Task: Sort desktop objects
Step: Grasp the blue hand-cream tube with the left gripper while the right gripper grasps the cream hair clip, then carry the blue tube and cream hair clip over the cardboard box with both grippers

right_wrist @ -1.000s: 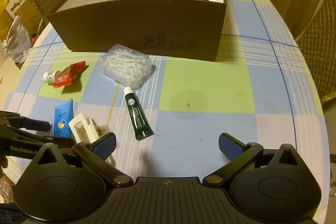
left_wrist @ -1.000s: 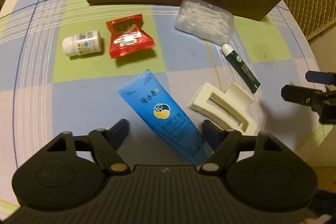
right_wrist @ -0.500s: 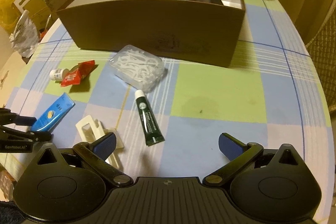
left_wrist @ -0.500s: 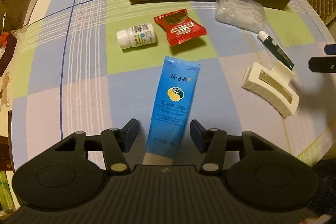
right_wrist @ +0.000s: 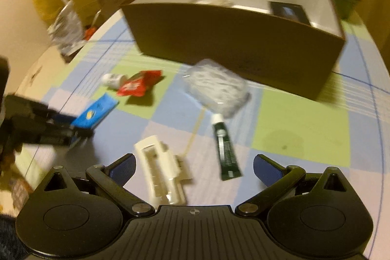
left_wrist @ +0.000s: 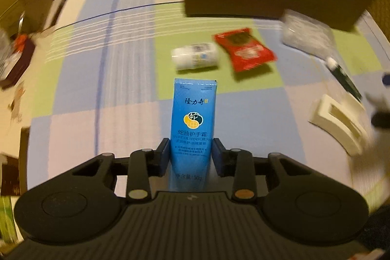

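A blue hand cream tube (left_wrist: pixel 193 113) lies lengthwise between the fingers of my left gripper (left_wrist: pixel 191 150), whose jaws are closing with both pads against the tube's sides. The right wrist view shows this tube (right_wrist: pixel 96 110) at the left gripper (right_wrist: pixel 73 130). My right gripper (right_wrist: pixel 193 166) hangs over the table, its jaws wide and closing slightly. A cream hair clip (right_wrist: pixel 160 174) lies by its left finger and a dark green tube (right_wrist: pixel 225 150) lies further right, neither touched by a pad.
On the checked tablecloth (left_wrist: pixel 97 89) lie a white pill bottle (left_wrist: pixel 195 56), a red packet (left_wrist: pixel 243 51) and a clear box of floss picks (right_wrist: pixel 217 87). Behind them stands a brown open box (right_wrist: pixel 231 40) holding a black item (right_wrist: pixel 290 12). Clutter lies beyond the table's left edge.
The left gripper's jaws have narrowed from wide apart to the tube's sides, and the tube now lines up with the fingers. The right gripper has swung left over the hair clip and green tube.
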